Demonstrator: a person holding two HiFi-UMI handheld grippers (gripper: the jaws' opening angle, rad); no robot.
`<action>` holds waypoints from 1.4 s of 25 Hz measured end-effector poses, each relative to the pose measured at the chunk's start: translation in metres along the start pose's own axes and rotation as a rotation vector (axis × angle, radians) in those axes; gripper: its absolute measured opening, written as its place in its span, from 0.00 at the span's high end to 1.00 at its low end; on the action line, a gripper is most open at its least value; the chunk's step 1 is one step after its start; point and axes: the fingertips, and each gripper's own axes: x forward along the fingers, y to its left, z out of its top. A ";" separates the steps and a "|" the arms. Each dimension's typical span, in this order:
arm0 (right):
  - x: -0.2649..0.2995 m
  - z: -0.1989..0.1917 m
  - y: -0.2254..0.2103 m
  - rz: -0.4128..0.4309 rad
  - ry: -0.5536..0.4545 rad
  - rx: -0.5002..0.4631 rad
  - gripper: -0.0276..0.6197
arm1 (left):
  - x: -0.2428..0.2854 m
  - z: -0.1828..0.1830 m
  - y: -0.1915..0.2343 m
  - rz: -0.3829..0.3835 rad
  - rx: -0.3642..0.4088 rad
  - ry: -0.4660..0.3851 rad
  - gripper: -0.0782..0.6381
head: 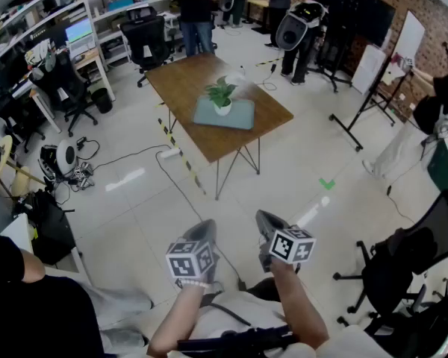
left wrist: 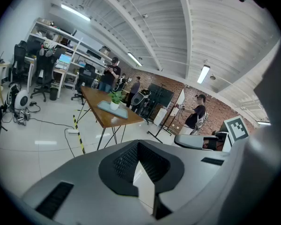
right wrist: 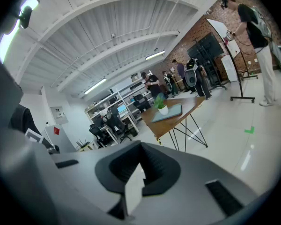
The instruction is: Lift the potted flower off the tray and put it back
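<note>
Standing well ahead of both grippers: a wooden table (head: 183,80) on thin metal legs.
- Tray (head: 241,116), grey-green, lies flat on the table's near end.
- Potted flower (head: 222,95), in a white pot, stands upright on the tray, toward its far side.
- Left gripper (head: 202,231): jaws drawn together, nothing between them; held low, close to the person.
- Right gripper (head: 266,219): jaws likewise together and empty; beside the left gripper, apart from it.
- Striped floor tape (head: 182,157) and a white power strip (head: 169,153) with its cable lie between the grippers and the table legs, ahead-left.
- Green floor mark (head: 327,183) lies ahead-right of the right gripper.
- Black office chair (head: 403,256) stands well to the right of the right gripper.
- Standing person (head: 197,6) is beyond the table's far end.
</note>
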 end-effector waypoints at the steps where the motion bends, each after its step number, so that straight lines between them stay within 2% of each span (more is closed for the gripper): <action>1: 0.005 0.002 -0.001 -0.005 0.001 -0.001 0.95 | 0.003 0.002 0.005 0.004 -0.005 -0.001 0.90; 9: 0.039 0.000 -0.004 -0.007 0.013 0.018 0.95 | 0.027 0.008 0.023 -0.010 0.008 0.028 0.90; 17: 0.084 0.026 -0.018 0.006 0.016 0.027 0.95 | 0.067 0.029 0.040 -0.006 0.003 0.049 0.90; 24: 0.141 0.065 -0.034 0.036 0.041 0.001 0.95 | 0.122 0.070 0.052 0.006 0.012 0.035 0.90; 35: 0.227 0.133 -0.072 0.072 0.066 0.011 0.95 | 0.206 0.126 0.065 0.029 0.007 0.027 0.90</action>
